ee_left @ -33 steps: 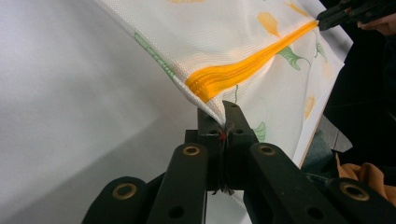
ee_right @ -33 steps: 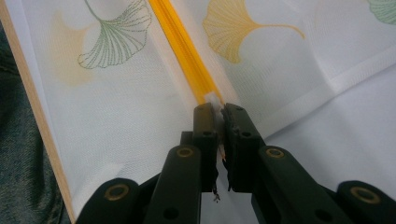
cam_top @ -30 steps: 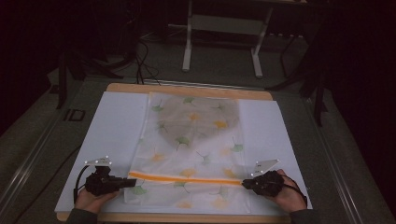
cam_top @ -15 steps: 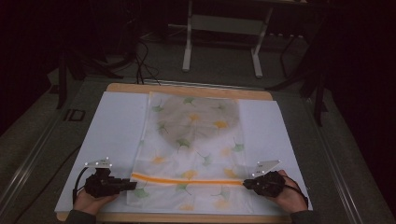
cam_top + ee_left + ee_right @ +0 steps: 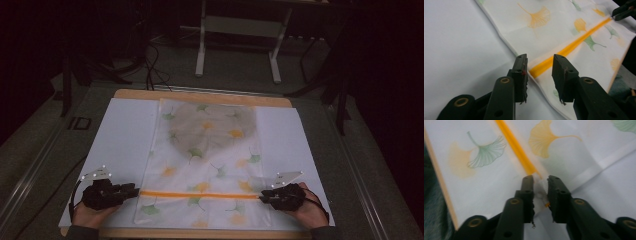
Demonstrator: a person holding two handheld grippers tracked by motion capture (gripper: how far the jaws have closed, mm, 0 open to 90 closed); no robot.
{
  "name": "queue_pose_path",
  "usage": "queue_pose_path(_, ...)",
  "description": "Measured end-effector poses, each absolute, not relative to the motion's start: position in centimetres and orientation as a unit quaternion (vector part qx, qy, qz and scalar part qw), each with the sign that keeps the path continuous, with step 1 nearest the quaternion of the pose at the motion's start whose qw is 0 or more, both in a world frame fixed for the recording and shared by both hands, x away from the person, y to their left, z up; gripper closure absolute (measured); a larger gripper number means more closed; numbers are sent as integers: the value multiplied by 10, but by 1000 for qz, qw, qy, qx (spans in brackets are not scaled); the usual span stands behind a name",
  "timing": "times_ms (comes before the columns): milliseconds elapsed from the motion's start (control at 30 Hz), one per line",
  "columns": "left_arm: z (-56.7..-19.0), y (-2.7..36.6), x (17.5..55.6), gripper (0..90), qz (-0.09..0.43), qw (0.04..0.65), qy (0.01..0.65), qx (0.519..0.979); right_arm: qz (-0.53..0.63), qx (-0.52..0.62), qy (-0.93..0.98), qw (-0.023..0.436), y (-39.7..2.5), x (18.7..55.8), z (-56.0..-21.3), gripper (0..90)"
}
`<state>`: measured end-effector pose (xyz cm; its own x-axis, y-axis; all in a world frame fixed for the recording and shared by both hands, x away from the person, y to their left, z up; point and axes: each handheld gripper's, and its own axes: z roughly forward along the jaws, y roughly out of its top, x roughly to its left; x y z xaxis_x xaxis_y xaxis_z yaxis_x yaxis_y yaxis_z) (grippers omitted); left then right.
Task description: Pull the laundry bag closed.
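Observation:
A white cloth printed with green and yellow leaves lies flat on the table, with an orange stripe running across its near part. My left gripper sits at the stripe's left end. In the left gripper view it is open, its jaws standing either side of the stripe at the cloth's edge. My right gripper is at the stripe's right end. In the right gripper view it is shut on the white cloth edge just past the stripe.
A white sheet covers the wooden table under the cloth. Behind the table, a grey metal stand and cables are on the dark floor. The table's near edge runs just below both hands.
Both hands have stayed at the stripe's ends. The grey shaded patch in the far half of the cloth has shrunk and rounded as the cloth settles.

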<state>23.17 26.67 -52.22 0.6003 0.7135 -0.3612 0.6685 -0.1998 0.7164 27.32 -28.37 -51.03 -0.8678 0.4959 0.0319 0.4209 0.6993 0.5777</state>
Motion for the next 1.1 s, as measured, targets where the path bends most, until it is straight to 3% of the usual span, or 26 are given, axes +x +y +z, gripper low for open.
queue_pose_path(333,-522,268,231,625,50,442,452,773,335,290,894,74,-295,274,-513,617)
queue_pose_path(567,-521,272,230,619,72,436,468,766,359,327,870,89,-308,272,-517,585)
queue_pose_path(967,-521,273,230,604,170,375,502,760,364,425,815,152,-331,276,-518,560)
queue_pose_path(1100,-526,272,236,561,204,352,523,749,362,437,807,163,-333,276,-520,542)
